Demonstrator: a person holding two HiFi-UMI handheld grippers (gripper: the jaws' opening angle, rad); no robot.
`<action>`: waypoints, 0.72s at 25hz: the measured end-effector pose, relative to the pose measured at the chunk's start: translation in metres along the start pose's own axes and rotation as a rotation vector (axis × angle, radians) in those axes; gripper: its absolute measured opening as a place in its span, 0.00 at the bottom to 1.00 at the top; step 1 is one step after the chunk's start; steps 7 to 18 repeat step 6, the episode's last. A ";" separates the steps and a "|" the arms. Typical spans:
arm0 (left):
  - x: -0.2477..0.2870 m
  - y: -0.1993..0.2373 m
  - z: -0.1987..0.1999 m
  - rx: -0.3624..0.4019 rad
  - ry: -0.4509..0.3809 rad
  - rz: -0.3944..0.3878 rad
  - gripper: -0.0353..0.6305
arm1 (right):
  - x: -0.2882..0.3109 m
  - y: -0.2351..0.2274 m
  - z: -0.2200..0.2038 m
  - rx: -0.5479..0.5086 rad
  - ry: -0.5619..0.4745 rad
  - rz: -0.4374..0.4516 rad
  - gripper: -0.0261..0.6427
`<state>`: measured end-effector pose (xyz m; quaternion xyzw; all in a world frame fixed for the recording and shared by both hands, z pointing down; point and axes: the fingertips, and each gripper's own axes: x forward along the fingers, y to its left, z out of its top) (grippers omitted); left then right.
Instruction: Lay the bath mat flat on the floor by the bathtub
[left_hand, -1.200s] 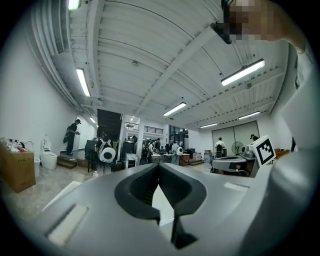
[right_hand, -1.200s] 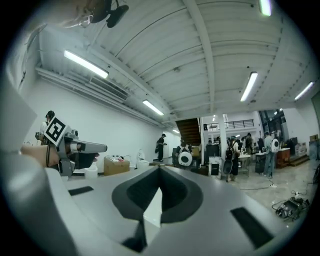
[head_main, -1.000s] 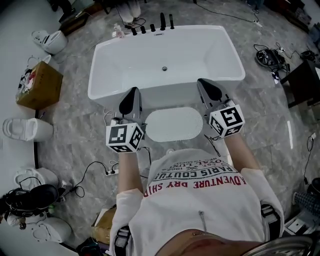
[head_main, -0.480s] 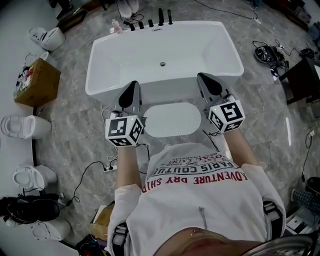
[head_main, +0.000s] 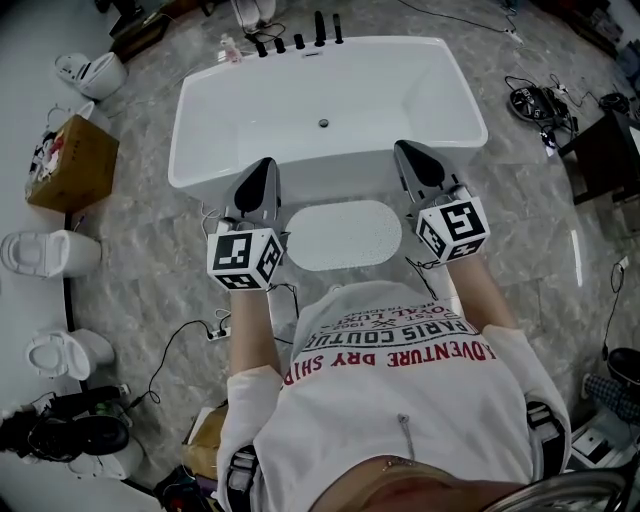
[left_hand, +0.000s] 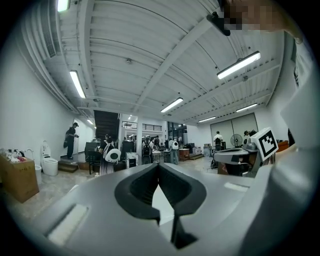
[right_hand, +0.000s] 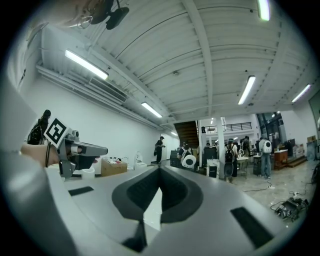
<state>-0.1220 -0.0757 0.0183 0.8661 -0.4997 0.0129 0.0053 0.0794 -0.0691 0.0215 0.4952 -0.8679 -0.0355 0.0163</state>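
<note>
A pale oval bath mat (head_main: 343, 234) lies flat on the marble floor right in front of the white bathtub (head_main: 200, 150). My left gripper (head_main: 262, 166) hovers at the mat's left end, jaws shut and empty. At the mat's right end my right gripper (head_main: 406, 150) is likewise shut with nothing in it. Neither touches the mat. Both point away from me, level across the room. The left gripper view shows its closed tips (left_hand: 158, 166) against the hall, and the right gripper view shows its closed tips (right_hand: 159, 169) the same way.
A cardboard box (head_main: 75, 165) and white toilets (head_main: 50, 253) stand at the left. Cables and a power strip (head_main: 222, 342) lie on the floor by my left arm. Black taps (head_main: 300, 40) line the tub's far rim. Dark gear (head_main: 540, 105) sits at the right.
Both grippers stay shut at the two ends of the mat; they and the view have only drifted slightly. The mat has not moved.
</note>
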 end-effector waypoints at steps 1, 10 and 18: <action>0.002 -0.001 -0.001 0.003 0.004 0.000 0.07 | 0.000 -0.003 -0.001 0.006 0.000 -0.003 0.05; 0.008 0.004 0.000 0.008 0.020 -0.003 0.07 | 0.007 -0.005 -0.004 0.025 0.005 -0.012 0.05; 0.008 0.004 0.000 0.008 0.020 -0.003 0.07 | 0.007 -0.005 -0.004 0.025 0.005 -0.012 0.05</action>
